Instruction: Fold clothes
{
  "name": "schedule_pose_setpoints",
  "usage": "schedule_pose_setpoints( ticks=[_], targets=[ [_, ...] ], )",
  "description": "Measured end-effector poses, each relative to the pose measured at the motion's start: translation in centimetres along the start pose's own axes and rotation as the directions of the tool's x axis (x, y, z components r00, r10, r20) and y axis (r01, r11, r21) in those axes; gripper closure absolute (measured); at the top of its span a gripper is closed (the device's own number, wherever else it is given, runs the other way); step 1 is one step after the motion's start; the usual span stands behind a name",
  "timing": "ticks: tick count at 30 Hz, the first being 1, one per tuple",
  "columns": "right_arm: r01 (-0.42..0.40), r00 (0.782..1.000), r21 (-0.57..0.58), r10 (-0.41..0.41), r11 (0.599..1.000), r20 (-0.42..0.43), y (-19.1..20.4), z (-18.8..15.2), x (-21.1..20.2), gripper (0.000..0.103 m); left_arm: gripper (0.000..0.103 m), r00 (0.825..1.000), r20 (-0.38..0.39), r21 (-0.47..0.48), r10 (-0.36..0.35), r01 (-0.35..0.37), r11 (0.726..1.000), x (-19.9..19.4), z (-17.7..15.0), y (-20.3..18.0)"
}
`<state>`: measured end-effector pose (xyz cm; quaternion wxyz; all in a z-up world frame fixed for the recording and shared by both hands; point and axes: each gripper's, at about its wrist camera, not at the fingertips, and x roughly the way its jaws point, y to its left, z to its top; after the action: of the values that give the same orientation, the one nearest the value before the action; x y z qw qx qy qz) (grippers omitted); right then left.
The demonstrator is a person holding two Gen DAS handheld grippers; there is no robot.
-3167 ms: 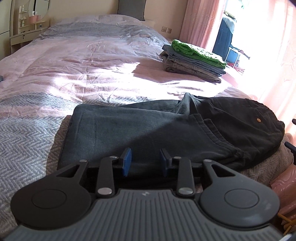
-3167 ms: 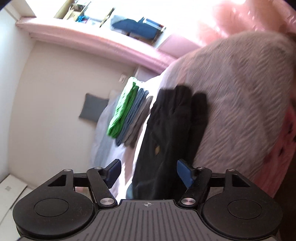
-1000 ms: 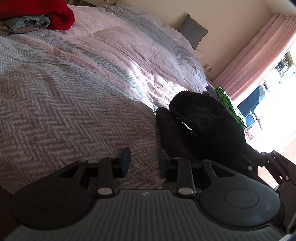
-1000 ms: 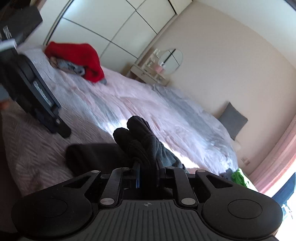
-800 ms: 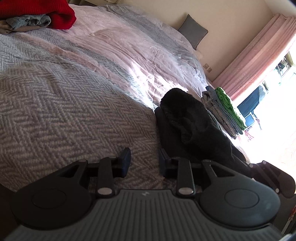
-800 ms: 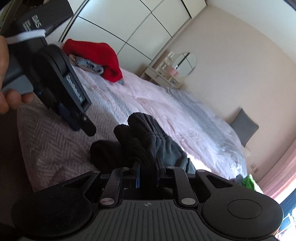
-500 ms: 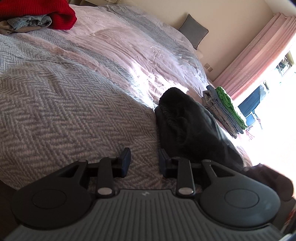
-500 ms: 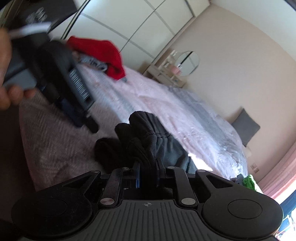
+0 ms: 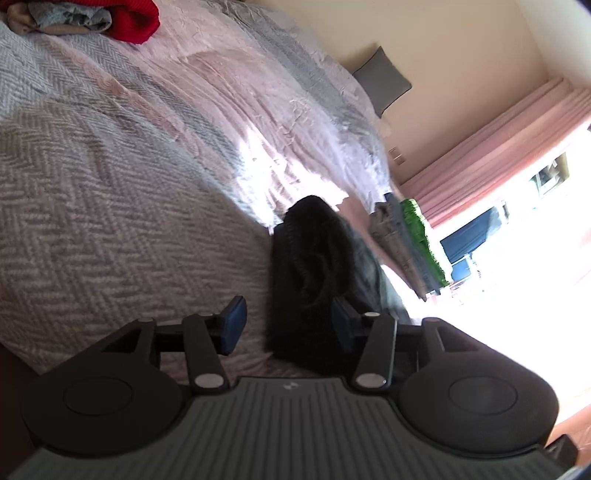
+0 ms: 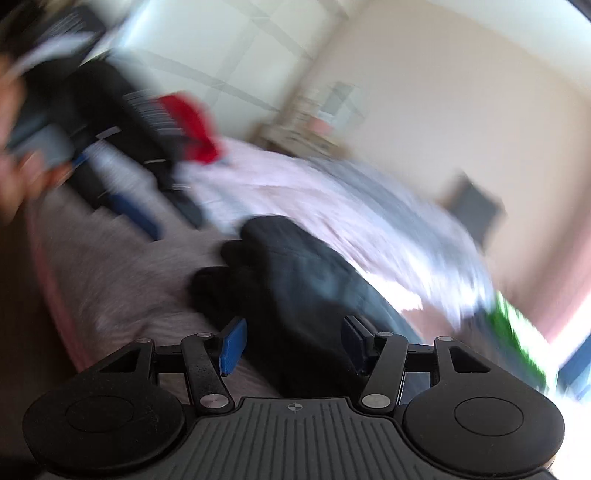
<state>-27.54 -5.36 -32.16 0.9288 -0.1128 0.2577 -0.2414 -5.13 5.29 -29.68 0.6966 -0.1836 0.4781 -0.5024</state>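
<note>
While both views are tilted and the right wrist view is smeared by motion, the folded dark trousers [image 9: 314, 266] can be made out lying on the grey herringbone blanket [image 9: 110, 206], near the bed's close edge; landmark for all places below is this dark bundle. Left gripper [image 9: 286, 323]: jaws opening, blue pads clear of the cloth on both sides, the near end of the bundle lying between them but not pinched; released. Right gripper [image 10: 293, 341]: jaws likewise opening, pads apart with the dark cloth [image 10: 295, 280] between them, no pad seen pressing on it; released. Beyond the bundle, toward the pink curtain [image 9: 491, 151], a stack of folded clothes [image 9: 402, 240] with a green item [image 9: 421, 229] on the curtain side; stack sits just beside the bundle. Far beyond the bundle, at the upper left of the left wrist view, a red garment [image 9: 133, 16] heaped with pale clothes [image 9: 59, 18]. Grey cushion [image 9: 382, 79] against the wall, well apart from the bundle. In the right wrist view a person's hand [image 10: 18, 170] with the other gripper shows left of the bundle, too blurred for detail.
</note>
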Motion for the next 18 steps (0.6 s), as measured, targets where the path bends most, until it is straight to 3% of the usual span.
schedule_pose_setpoints(
  ticks=[2,4,6,8,11,13,15,18],
  targets=[
    [0.018,1.000,0.256,-0.014,0.966,-0.016,-4.3,-0.5,-1.2,0.039,0.050,0.999,-0.002,-0.016,-0.037,0.037,0.999,0.5,0.8,-0.4],
    [0.026,1.000,0.514,-0.020,0.857,-0.017,-8.7,-1.7,-2.6,0.028,0.046,0.998,-0.014,-0.006,-0.067,0.066,0.998,1.4,1.6,-1.1],
    [0.004,1.000,0.737,0.005,0.676,-0.010,-12.9,-4.0,-3.2,0.028,0.040,0.996,-0.033,0.023,-0.080,0.080,0.997,2.6,2.4,-1.6],
    [-0.011,0.999,0.892,0.034,0.453,-0.005,-16.7,-6.5,-3.4,0.028,0.040,0.995,-0.072,0.046,-0.067,0.071,0.996,4.3,3.1,-1.8],
    [-0.012,0.996,0.980,0.085,0.201,-0.005,-20.4,-10.2,-2.5,0.028,0.040,0.988,-0.147,0.041,-0.053,0.060,0.997,7.0,3.5,-1.1],
    [-0.018,0.991,0.996,0.135,0.083,0.007,-22.0,-12.5,-1.8,0.028,0.039,0.980,-0.191,0.012,-0.064,0.067,0.998,8.5,3.5,-0.3],
    [-0.053,0.981,0.999,0.188,-0.008,0.053,-22.7,-13.9,-0.4,0.028,0.039,0.970,-0.220,-0.049,-0.107,0.098,0.994,9.4,3.5,0.5],
    [-0.036,0.968,0.996,0.247,-0.076,0.054,-23.0,-14.7,2.3,0.028,0.038,0.961,-0.242,-0.087,-0.137,0.119,0.989,10.5,3.4,1.3]
  ],
)
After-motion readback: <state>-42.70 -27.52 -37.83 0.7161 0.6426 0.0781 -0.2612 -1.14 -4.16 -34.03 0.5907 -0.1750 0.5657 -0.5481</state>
